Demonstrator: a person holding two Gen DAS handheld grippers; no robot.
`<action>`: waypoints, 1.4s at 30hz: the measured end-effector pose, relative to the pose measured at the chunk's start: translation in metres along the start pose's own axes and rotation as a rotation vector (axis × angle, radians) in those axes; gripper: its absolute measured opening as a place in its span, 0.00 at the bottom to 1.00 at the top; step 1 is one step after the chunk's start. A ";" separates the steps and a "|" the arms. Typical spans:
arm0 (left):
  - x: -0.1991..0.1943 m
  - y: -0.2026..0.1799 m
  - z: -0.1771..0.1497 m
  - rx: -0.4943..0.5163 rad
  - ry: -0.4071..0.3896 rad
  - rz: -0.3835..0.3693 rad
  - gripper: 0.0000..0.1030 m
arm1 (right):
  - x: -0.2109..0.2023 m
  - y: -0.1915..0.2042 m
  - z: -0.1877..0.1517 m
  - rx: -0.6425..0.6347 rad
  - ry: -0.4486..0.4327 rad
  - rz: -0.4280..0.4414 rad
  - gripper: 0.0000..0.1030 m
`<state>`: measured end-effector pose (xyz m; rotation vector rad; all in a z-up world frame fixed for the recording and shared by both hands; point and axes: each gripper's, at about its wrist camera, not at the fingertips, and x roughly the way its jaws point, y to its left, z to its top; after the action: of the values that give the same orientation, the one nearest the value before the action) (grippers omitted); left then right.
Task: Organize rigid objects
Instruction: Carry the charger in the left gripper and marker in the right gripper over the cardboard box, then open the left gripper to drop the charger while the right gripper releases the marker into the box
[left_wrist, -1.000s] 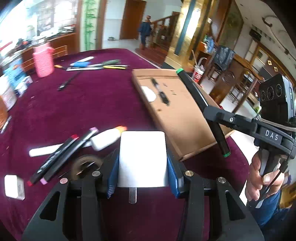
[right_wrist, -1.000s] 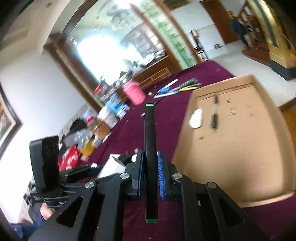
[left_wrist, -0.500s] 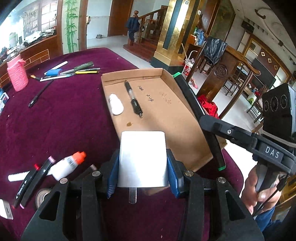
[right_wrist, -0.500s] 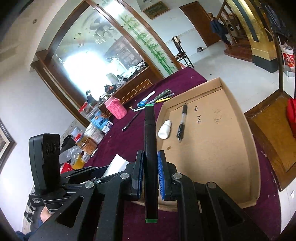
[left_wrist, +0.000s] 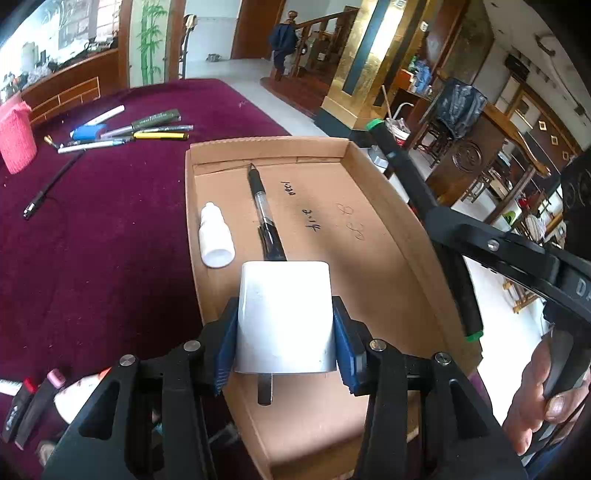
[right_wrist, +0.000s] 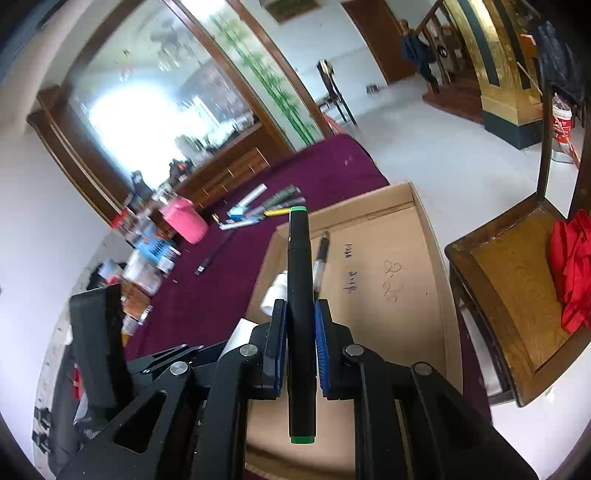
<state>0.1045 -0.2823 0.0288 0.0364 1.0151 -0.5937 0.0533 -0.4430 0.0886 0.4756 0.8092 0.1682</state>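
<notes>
- Left gripper: blue pads clamped on a white plug adapter, held over the near end of the cardboard tray.
- Right gripper: closed on a black marker with green ends, above the tray.
- Tray contents: white bottle beside black pen.
- Maroon tablecloth: loose pens beyond the tray.

Your left claw pinches a white plug adapter prongs-back, while your right claw clamps a black green-capped marker lengthwise.
</notes>
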 end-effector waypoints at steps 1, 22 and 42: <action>0.003 0.001 0.000 -0.004 0.002 0.005 0.43 | 0.008 -0.002 0.004 0.006 0.021 -0.003 0.13; 0.024 0.001 -0.002 0.020 0.011 0.012 0.43 | 0.102 -0.015 0.022 0.033 0.223 -0.178 0.13; 0.023 -0.003 -0.004 0.030 0.010 0.019 0.44 | 0.112 -0.008 0.019 0.004 0.243 -0.200 0.13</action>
<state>0.1092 -0.2943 0.0088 0.0753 1.0147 -0.5918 0.1439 -0.4204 0.0230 0.3786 1.0901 0.0389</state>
